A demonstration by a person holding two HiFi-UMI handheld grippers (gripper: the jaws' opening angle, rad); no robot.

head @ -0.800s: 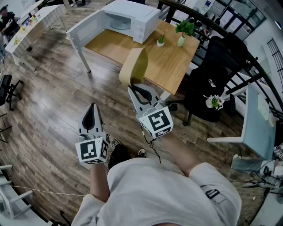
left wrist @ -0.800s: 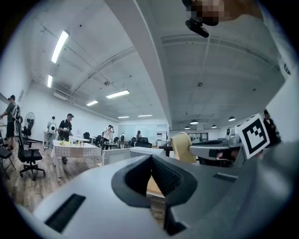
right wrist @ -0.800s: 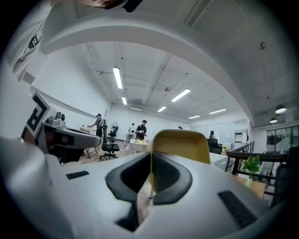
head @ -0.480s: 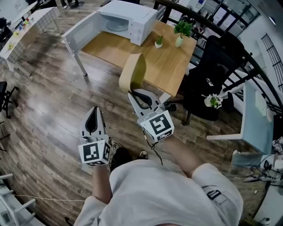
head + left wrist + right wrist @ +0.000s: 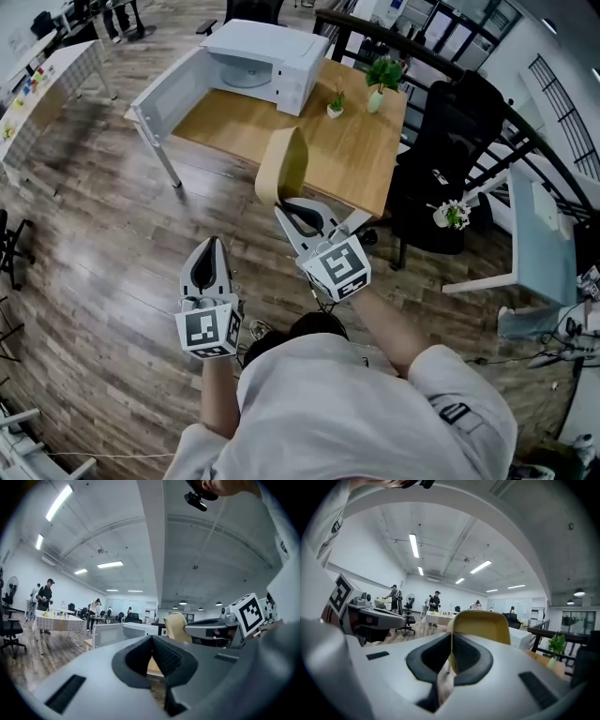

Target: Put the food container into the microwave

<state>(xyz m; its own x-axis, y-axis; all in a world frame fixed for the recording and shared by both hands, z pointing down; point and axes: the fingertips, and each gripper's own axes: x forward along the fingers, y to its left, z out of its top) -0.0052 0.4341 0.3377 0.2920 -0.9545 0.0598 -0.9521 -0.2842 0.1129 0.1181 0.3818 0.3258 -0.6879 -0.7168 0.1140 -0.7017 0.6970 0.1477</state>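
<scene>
We see the right gripper (image 5: pixel 287 203) pinching the rim of the tan food container (image 5: pixel 284 161), held on edge near the table (image 5: pixel 309 141); the left gripper (image 5: pixel 208 247) pressed together, empty; the microwave (image 5: pixel 272 49) open, a turntable (image 5: pixel 247 75) inside.

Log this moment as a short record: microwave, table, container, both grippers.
microwave: white, on the table, door swung open
table: wooden, two potted plants beside the microwave
food container: tan, tipped on edge in the air, not yet in the microwave
right gripper: shut on the food container's wall
left gripper: shut, nothing between its jaws
</scene>
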